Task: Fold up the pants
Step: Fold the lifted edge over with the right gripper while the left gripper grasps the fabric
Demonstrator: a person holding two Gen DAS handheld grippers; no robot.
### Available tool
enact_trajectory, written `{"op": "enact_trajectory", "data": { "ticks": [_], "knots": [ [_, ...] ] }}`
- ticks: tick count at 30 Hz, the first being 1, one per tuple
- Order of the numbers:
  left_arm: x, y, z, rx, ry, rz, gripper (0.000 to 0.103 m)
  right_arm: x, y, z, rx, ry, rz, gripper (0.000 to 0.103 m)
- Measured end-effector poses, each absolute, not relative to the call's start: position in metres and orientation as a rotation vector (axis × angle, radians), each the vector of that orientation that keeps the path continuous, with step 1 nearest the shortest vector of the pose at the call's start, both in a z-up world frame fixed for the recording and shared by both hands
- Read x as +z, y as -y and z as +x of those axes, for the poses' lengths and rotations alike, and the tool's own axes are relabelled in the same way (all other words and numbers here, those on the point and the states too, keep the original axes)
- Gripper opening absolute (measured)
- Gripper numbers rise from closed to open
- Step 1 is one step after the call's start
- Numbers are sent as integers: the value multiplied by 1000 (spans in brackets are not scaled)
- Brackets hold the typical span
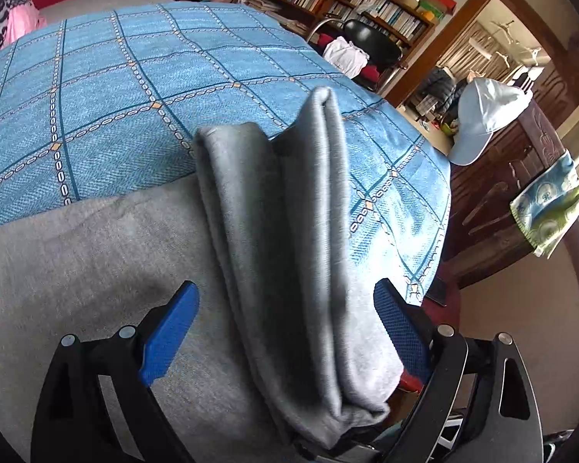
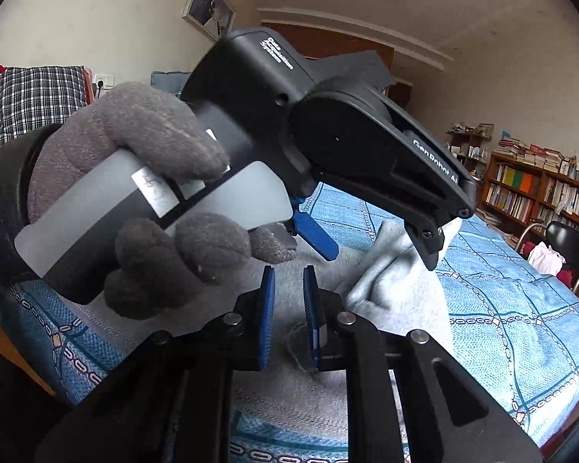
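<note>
Grey pants (image 1: 297, 231), soft, limp knit, part-folded on blue checked bedspread (image 1: 96, 108); raised fold between left gripper (image 1: 285, 328) jaws, spread wide, apparently untouched; right gripper (image 2: 289, 316) jaws narrowly parted, empty; grasp at folded edge

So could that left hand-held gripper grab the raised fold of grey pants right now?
Probably yes. The left hand-held gripper is open, its blue fingers straddling the raised fold of the grey pants, with nothing between them. Closing should catch it.
</note>
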State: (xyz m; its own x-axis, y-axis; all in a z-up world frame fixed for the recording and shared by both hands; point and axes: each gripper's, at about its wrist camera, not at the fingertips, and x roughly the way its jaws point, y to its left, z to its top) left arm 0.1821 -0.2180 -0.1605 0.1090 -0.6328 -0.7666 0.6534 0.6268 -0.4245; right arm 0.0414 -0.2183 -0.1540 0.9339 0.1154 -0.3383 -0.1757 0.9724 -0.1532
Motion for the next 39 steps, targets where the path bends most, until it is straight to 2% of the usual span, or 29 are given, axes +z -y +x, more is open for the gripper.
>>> {"op": "enact_trajectory", "data": {
  "ticks": [6, 7, 8, 10, 18, 22, 25, 27, 32, 34, 38, 39],
  "knots": [
    [-179, 214, 196, -942, -1159, -35, 90, -155, 237, 30, 166, -344, -76, 17],
    [-180, 214, 197, -943, -1159, -38, 90, -153, 244, 25, 161, -329, -55, 25],
    [-180, 214, 197, -944, -1159, -41, 90, -151, 250, 19, 146, -313, -39, 40],
    [-181, 214, 197, -947, -1159, -43, 90, -148, 259, 10, 90, -286, -30, 60],
    [-179, 211, 197, -943, -1163, -41, 90, -161, 281, 15, 63, -355, -74, 63],
    [-178, 214, 199, -953, -1174, -52, 90, -167, 261, 15, 121, -342, -196, 75],
    [-178, 215, 200, -965, -1182, -57, 90, -175, 252, 27, 71, -346, -261, 74],
    [-178, 217, 199, -980, -1184, -51, 91, -180, 253, 35, 59, -357, -253, 69],
    [-177, 226, 196, -1024, -1195, -35, 91, -168, 263, 49, 64, -356, -207, 26],
    [-178, 230, 197, -1037, -1204, -42, 91, -165, 265, 52, 54, -352, -191, 21],
    [-178, 233, 197, -1039, -1215, -70, 91, -157, 262, 49, 73, -336, -189, 20],
    [-177, 232, 198, -1035, -1214, -80, 87, -155, 260, 48, 80, -329, -193, 20]
  ]
}}
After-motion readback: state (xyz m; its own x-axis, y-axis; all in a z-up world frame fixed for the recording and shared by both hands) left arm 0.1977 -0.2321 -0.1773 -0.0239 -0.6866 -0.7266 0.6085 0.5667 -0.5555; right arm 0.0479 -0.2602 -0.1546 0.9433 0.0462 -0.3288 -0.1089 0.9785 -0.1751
